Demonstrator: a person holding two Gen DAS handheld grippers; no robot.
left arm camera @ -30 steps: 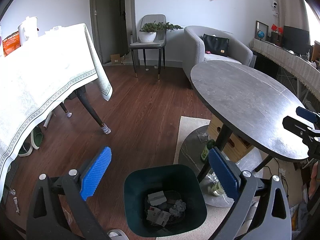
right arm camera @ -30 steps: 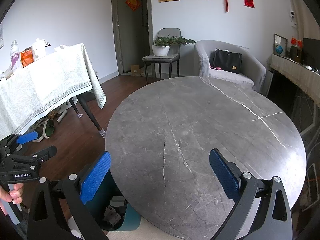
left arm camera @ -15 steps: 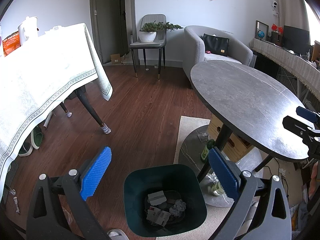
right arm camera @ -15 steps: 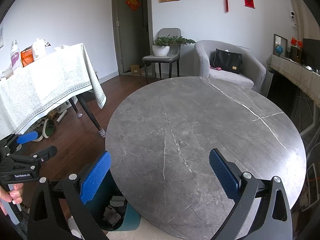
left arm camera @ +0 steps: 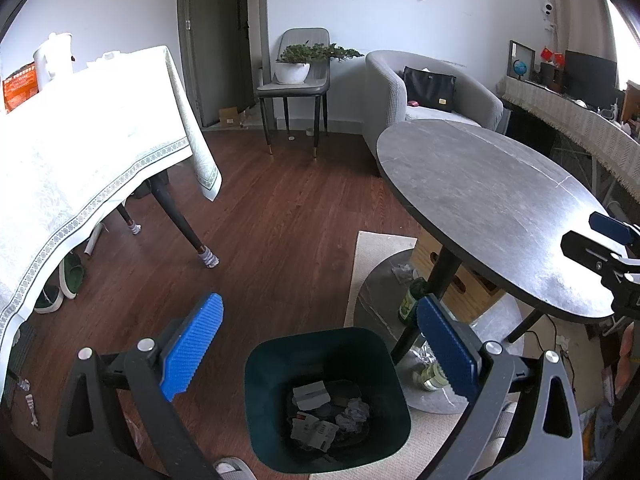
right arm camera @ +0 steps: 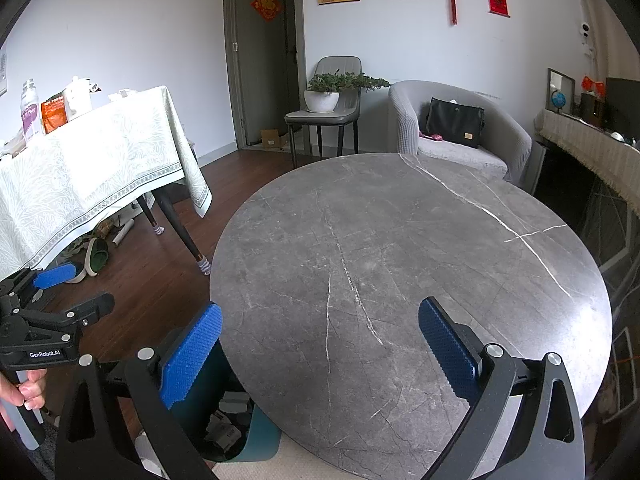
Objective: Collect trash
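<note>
Left wrist view: left gripper, blue-padded jaws wide apart, nothing between them, above the dark green plastic bin. Bin holds crumpled paper and printed card scraps; print unreadable. Beside the bin, under the round grey marble table: green glass bottle, partly hidden by the table leg. Right gripper cut off at the frame edge.

Right wrist view: right gripper, jaws wide apart, empty, over the table's bare top. Bin mostly hidden behind the near finger and table rim. Left gripper reads "GenRobot.AI"; hand on its handle.
</note>
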